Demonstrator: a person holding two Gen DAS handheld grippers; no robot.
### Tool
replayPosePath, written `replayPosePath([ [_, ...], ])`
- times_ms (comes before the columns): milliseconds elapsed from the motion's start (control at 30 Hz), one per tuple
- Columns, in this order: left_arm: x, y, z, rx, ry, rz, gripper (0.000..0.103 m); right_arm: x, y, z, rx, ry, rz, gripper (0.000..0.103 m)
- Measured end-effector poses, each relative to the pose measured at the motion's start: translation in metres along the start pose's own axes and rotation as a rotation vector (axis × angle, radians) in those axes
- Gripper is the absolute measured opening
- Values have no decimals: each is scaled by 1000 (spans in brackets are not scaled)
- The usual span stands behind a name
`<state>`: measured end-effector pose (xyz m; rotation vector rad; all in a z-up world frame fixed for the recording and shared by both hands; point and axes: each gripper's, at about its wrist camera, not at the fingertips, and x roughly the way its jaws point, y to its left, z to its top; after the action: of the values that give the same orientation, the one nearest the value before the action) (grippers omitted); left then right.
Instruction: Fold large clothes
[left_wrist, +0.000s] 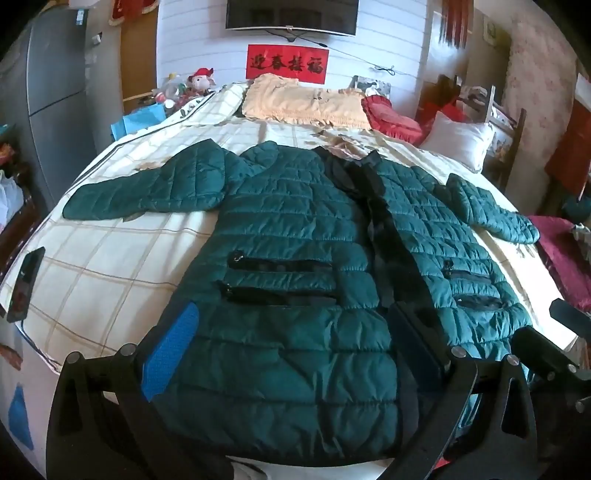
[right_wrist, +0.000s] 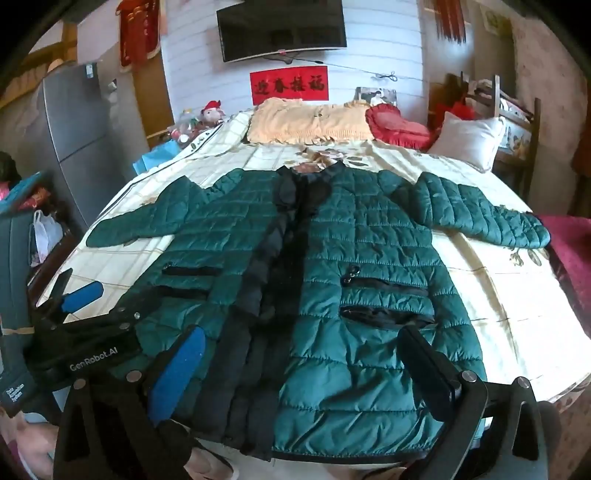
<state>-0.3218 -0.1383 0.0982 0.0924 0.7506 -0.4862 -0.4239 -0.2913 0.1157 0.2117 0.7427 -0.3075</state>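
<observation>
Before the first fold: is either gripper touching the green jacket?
Cannot tell. Both views show left gripper and right gripper open above the jacket, no visible gap.

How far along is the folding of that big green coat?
Barely begun. Done: the green coat lies spread flat, front up, on the bed, both sleeves out to the sides. In hand: nothing; the left gripper and right gripper hover open above its hem. Left: every fold, sleeves and body.
</observation>
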Motion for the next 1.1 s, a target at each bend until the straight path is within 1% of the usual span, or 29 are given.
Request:
replayPosePath([
  [67, 0, 0, -1, 1, 4, 0, 102, -2, -8, 3, 8, 1, 3, 103],
  [100, 0, 1, -1, 5, 6, 1, 102, -2, -1, 6, 16, 6, -1, 103],
  [200, -1, -1, -3, 15, 11, 0, 102, 3, 2, -2, 1, -4, -17, 103],
  [400, 0, -6, -4, 29, 18, 1, 102, 5, -3, -2, 35, 13, 0, 103],
  [733, 3, -9, -6, 31, 29, 0, 102, 8, -6, -3, 46, 36, -10, 103],
  [933, 6, -11, -9, 34, 46, -6, 102, 10, -5, -3, 49, 22, -5, 103],
  [1000, 6, -10, -8, 33, 45, -7, 102, 12, -6, -5, 48, 3, -4, 103],
  [1100, 6, -10, -8, 34, 46, -6, 102, 13, -6, -5, 57, 6, 3, 103],
])
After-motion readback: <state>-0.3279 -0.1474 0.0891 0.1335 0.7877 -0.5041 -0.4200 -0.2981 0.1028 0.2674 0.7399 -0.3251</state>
